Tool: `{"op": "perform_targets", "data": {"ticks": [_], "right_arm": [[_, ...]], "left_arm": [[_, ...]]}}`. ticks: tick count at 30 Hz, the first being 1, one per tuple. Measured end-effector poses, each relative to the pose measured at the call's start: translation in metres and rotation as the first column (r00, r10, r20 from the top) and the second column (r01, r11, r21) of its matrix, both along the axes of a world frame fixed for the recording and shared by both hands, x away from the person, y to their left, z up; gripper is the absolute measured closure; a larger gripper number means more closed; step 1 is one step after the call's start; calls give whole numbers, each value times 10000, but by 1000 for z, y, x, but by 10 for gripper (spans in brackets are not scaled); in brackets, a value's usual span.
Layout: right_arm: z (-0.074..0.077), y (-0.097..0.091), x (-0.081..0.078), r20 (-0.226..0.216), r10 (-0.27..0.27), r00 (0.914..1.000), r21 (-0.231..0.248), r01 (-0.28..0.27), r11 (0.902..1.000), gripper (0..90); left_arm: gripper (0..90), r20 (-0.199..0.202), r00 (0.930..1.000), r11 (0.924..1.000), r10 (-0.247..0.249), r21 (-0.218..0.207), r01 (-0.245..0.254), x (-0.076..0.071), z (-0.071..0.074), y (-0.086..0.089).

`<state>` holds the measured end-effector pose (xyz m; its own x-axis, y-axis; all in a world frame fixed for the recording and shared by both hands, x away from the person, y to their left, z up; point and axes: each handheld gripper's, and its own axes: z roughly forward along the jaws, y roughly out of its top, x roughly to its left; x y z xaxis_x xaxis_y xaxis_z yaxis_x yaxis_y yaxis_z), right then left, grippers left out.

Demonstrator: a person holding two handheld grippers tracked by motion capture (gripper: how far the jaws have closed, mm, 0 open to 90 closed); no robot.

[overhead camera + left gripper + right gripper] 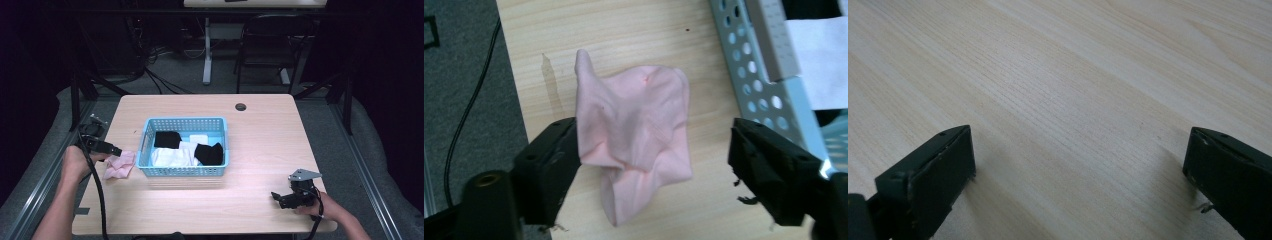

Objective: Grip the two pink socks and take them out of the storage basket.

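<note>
Left gripper view: pink cloth (636, 135) crumpled, long axis roughly along jaws; left gripper (649, 160) spread around it.

One wooden table (260, 150) carries one light blue perforated basket (183, 170). Inside the basket lie two black cloths (167, 139) and what looks like two white ones (172, 156) (the white pieces overlap, so their count is unsure). One pink cloth (634, 135) lies on the tabletop outside the basket. Two handheld grippers are present, the left gripper (118, 151) and the right gripper (274, 196). One dark chair (270, 45) stands behind the table.
</note>
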<state>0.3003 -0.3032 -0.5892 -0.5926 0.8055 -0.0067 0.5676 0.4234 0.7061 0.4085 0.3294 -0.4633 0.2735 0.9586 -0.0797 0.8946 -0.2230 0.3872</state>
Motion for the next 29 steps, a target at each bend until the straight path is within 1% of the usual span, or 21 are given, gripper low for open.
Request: {"op": "perform_targets", "data": {"ticks": [4,6,10,12,15,16,18,20,22,25,26,28,29], "right_arm": [[0,0,0,4,2,10000,5,-2,10000,0],[0,0,0,4,0,10000,7,0,10000,0],[0,0,0,3,-1,10000,5,1,10000,0],[0,0,0,4,0,10000,7,0,10000,0],[0,0,0,2,-2,10000,4,2,10000,0],[0,0,0,24,3,10000,10,-3,10000,0],[0,0,0,5,-1,10000,8,1,10000,0],[0,0,0,13,17,10000,-2,-17,10000,0],[0,0,0,14,16,10000,-5,-16,10000,0],[0,0,0,14,19,10000,-6,-19,10000,0],[0,0,0,12,21,10000,-2,-21,10000,0],[0,0,0,14,19,10000,7,-19,10000,0],[0,0,0,0,32,10000,0,-32,10000,0]], "left_arm": [[150,381,9992,9999,-131,61,129,-19,7,0],[145,623,9980,9999,-141,34,139,-32,9,-1],[119,943,9954,9997,-182,-127,195,-54,4,-5],[115,943,9952,9995,-263,-141,277,-65,-3,-8],[104,867,9954,9990,-396,-163,412,-76,-12,-12],[102,891,9953,9991,-377,-133,391,-80,-16,-13],[91,788,9959,9990,-434,-20,437,-86,-24,-16],[72,751,9965,9993,-359,-66,365,-92,-32,-17],[60,703,9970,9994,-334,-109,342,-95,-40,-17],[37,799,9966,9995,-218,-201,234,-100,-49,-19],[34,737,9970,9996,-227,-170,240,-101,-51,-19],[19,686,9973,9996,-262,132,254,-103,-56,-20],[16,782,9967,9997,-197,147,186,-104,-57,-20]]}}
